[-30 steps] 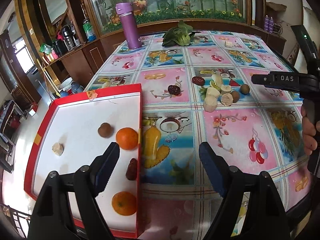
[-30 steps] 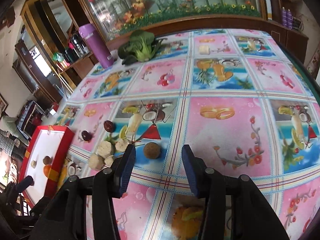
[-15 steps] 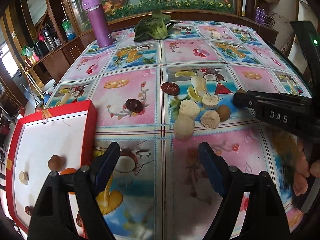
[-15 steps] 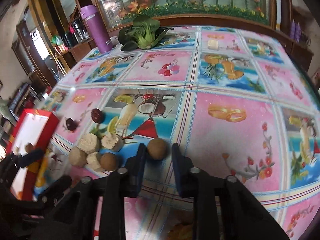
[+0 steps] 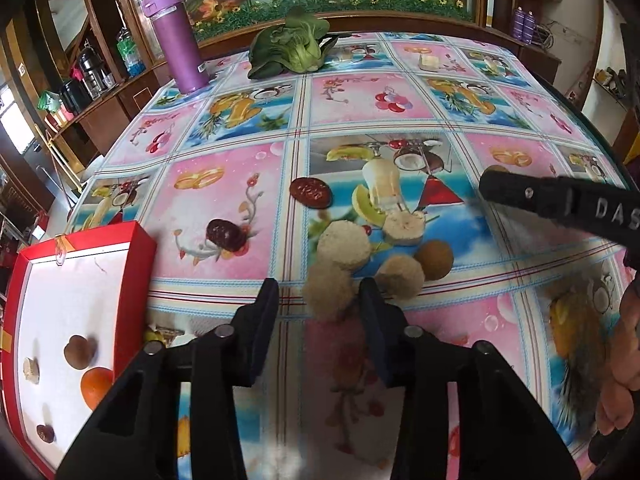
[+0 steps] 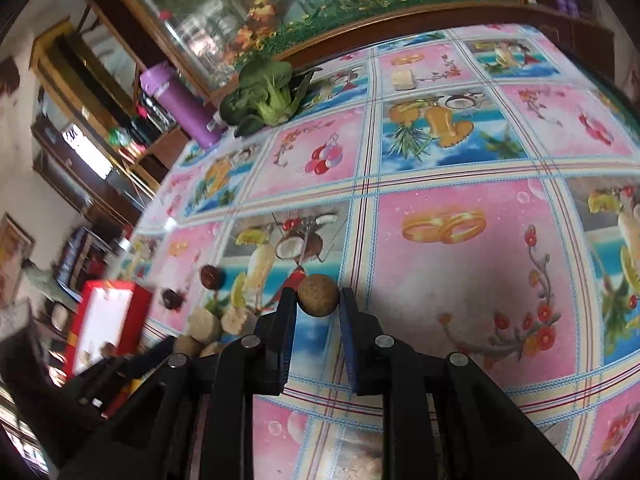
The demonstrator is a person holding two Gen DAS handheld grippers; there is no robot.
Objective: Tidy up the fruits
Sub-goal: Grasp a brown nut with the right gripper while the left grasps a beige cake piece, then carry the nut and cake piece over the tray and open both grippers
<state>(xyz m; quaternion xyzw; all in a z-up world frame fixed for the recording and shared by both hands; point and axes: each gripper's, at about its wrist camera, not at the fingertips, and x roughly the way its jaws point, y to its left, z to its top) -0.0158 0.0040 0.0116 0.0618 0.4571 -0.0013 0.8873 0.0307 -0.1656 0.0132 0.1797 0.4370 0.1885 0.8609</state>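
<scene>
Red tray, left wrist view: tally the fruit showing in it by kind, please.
Orange: 1
Brown round fruit: 1
Pale cut piece: 1
Dark red date: 1
Total: 4 showing; the near part of the red tray is hidden.

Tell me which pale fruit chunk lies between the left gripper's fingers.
The fuzzy round chunk nearest the camera, touching the right finger of the left gripper; the others lie beyond.
</scene>
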